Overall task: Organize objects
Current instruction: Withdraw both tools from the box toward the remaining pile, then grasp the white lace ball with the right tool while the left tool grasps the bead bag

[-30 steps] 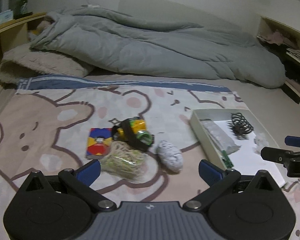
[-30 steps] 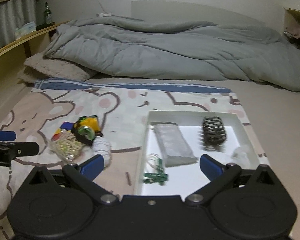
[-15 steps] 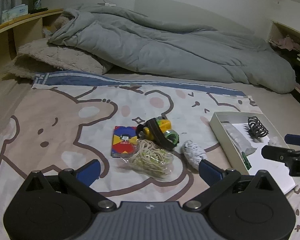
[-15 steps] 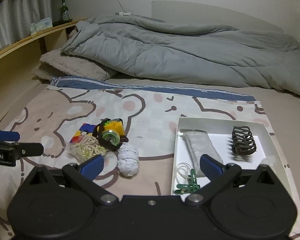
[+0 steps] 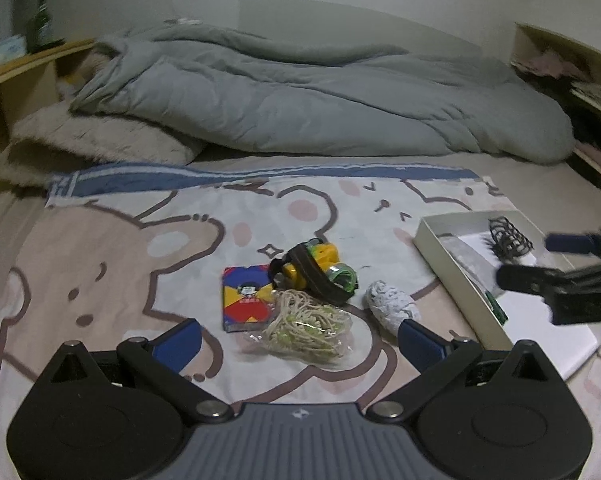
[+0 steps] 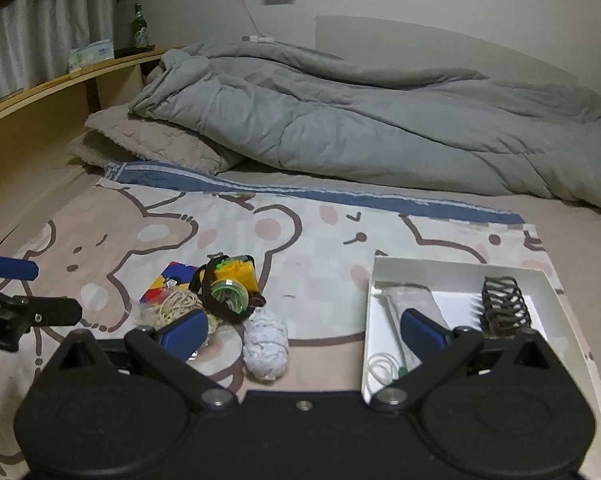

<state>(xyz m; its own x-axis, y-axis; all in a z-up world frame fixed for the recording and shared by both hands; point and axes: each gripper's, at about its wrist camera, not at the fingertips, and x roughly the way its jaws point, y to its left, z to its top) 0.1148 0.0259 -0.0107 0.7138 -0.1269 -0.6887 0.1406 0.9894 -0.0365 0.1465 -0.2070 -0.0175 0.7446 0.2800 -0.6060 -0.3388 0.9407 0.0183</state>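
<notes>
On the bear-print blanket (image 5: 180, 248) lies a cluster: a colourful card pack (image 5: 246, 302), a yellow headlamp with a black strap (image 5: 318, 270), a bag of rubber bands (image 5: 306, 330) and a white crumpled wad (image 5: 390, 308). The same wad (image 6: 266, 344) and headlamp (image 6: 230, 284) show in the right wrist view. A white tray (image 6: 558, 304) to the right holds a black hair claw (image 6: 504, 306), a grey packet (image 6: 414, 302) and small green clips. My left gripper (image 5: 298, 340) hangs open over the rubber bands. My right gripper (image 6: 302, 330) is open, empty, between wad and tray.
A rumpled grey duvet (image 6: 360, 120) and a beige pillow (image 6: 152, 144) fill the back of the bed. A wooden shelf (image 6: 48, 88) with a green bottle (image 6: 139, 28) runs along the left. Open shelving (image 5: 572, 80) stands at the far right.
Both grippers have drifted left across the bed, so the tray sits further right in each view. Both stay open and nothing has been picked up.
</notes>
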